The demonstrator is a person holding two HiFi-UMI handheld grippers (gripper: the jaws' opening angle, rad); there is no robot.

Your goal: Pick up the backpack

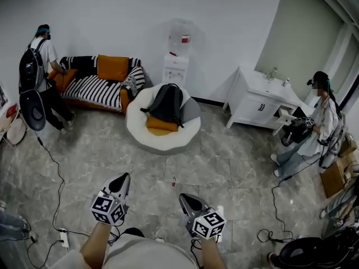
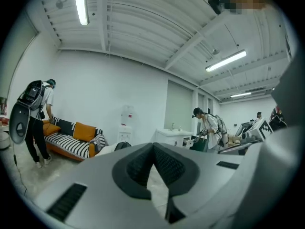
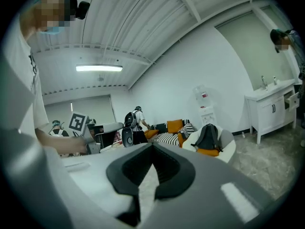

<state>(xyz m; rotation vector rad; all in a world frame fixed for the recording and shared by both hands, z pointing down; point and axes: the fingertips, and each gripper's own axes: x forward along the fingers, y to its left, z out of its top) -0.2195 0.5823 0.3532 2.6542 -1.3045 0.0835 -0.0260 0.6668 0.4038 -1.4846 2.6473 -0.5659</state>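
A dark grey backpack [image 1: 166, 102] leans upright in a round white chair [image 1: 140, 133], resting on an orange cushion [image 1: 161, 124]. It also shows in the right gripper view as the backpack [image 3: 208, 138], and only its top peeks over the jaws in the left gripper view [image 2: 122, 146]. My left gripper [image 1: 122, 180] and right gripper [image 1: 185, 199] are held low at the bottom of the head view, well short of the chair, both pointing toward it. Both are shut with nothing between the jaws, tips meeting at left gripper [image 2: 153, 145] and right gripper [image 3: 152, 145].
A striped sofa [image 1: 95, 88] with an orange pillow stands at back left, a person [image 1: 40, 72] beside it. A water dispenser [image 1: 176, 60] is behind the chair, a white cabinet [image 1: 255, 102] and another person [image 1: 314, 125] at right. Cables [image 1: 53, 167] trail over the floor.
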